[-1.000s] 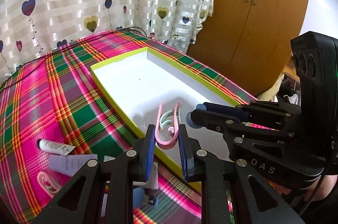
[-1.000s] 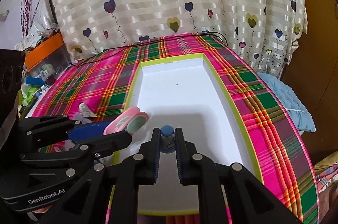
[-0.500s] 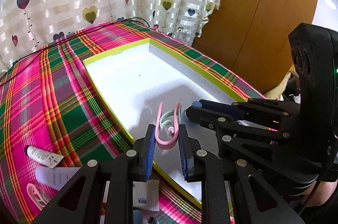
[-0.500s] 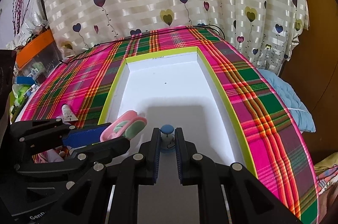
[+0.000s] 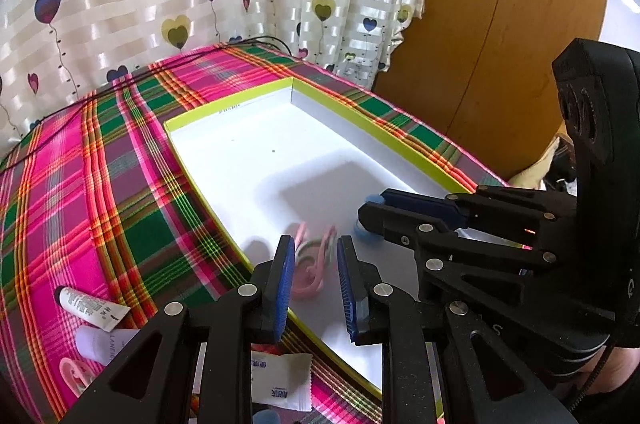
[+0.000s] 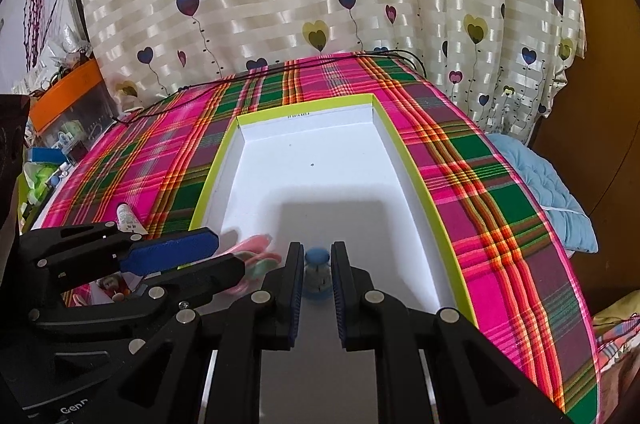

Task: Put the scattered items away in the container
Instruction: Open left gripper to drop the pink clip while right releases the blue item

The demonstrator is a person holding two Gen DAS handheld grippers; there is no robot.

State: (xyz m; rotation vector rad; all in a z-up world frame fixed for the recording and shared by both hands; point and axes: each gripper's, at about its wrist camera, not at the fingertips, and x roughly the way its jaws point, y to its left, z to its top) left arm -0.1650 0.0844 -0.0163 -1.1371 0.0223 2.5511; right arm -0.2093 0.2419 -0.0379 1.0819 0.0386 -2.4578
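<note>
A shallow white box with a lime-green rim [image 5: 224,105] [image 6: 304,105] lies on the plaid cloth. My left gripper [image 5: 316,242] [image 6: 232,254] hangs over the box's near left corner, open. A pink and pale-green hair clip [image 5: 310,264] [image 6: 260,256] shows blurred just below its fingers, loose and dropping onto the box floor. My right gripper [image 6: 317,250] [image 5: 370,209] is right beside it over the box, shut on a small bottle with a blue cap [image 6: 318,278] [image 5: 362,236].
On the cloth left of the box lie a white tube [image 5: 90,308] [image 6: 128,218], a lavender tube [image 5: 100,342], another pink clip [image 5: 74,376] and a white sachet [image 5: 280,380]. A black cable [image 5: 120,87] runs along the far edge. A wooden wardrobe [image 5: 500,43] stands to the right.
Both grippers moved forward over the box. The left gripper's fingers parted and the hair clip slipped down out of them. The right gripper kept its hold on the bottle.
</note>
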